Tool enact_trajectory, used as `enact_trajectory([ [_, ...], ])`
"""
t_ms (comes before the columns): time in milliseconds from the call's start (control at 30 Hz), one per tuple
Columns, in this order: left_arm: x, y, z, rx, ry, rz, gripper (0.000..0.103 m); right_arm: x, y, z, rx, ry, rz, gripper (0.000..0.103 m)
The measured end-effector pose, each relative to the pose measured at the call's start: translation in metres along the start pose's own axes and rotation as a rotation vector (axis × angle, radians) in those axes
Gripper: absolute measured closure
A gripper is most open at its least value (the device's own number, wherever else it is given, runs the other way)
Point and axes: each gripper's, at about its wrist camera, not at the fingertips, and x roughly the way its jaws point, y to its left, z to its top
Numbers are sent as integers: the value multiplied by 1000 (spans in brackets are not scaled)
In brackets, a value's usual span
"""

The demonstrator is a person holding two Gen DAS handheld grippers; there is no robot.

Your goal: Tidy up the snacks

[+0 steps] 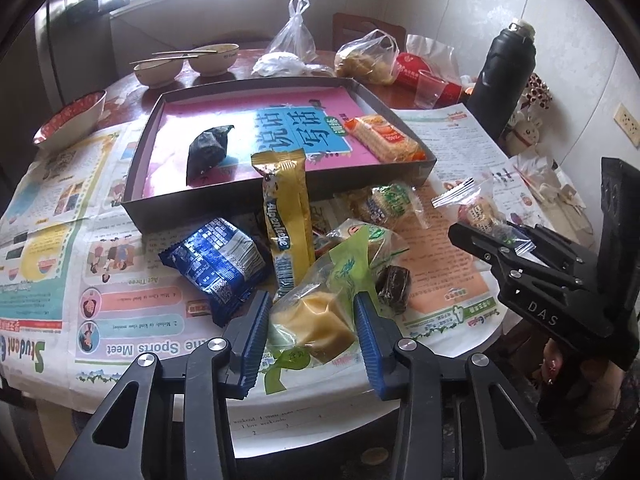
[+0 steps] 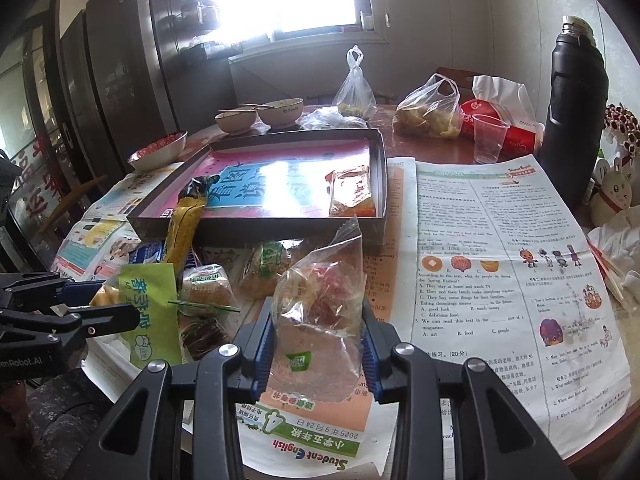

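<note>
Left gripper (image 1: 312,316) clamped on green-wrapped yellow cake (image 1: 316,316), lower centre, long axis running up-right. Right gripper (image 2: 318,332) clenched on clear snack bag (image 2: 320,300), crimped end pointing up. Box (image 1: 420,168) upper centre.

Round wooden surface (image 1: 400,96) under newspapers

Newspapers (image 2: 500,240) cover its near half, carrying a shallow box (image 1: 280,188) and loose snack packets (image 1: 218,264); bowls (image 1: 212,58) sit behind.

Left gripper (image 1: 312,320) angled down, blue pads pressing a packet's sides. Right gripper (image 2: 318,340) likewise tilted down, pads clamped on a clear wrapper.
</note>
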Motion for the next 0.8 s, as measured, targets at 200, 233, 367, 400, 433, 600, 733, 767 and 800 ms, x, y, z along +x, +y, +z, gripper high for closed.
enact_trajectory([
  [200, -5, -3, -2, 1, -2, -19, 60, -2, -3, 1, 11, -1, 10, 66],
  [233, -5, -4, -3, 1, -3, -19, 60, -2, -4, 1, 13, -1, 10, 66],
  [367, -11, -4, -4, -1, -18, -20, 60, -6, -6, 2, 22, -13, 13, 66],
  [400, -12, -4, -4, -1, -21, -21, 60, -7, -7, 3, 28, -16, 15, 66],
  [433, -14, -3, -4, -3, -27, -19, 60, -8, -7, 3, 29, -19, 17, 66],
  [600, -19, 0, -3, -14, -41, -16, 60, -13, -12, 6, 50, -33, 25, 66],
  [733, -26, 4, 1, -19, -68, -11, 60, -17, -13, 8, 54, -48, 27, 65],
  [767, -27, 5, 2, -22, -72, -10, 60, -17, -13, 8, 54, -50, 31, 65],
  [800, -28, 7, 3, -26, -76, -9, 60, -17, -13, 9, 56, -52, 33, 65],
])
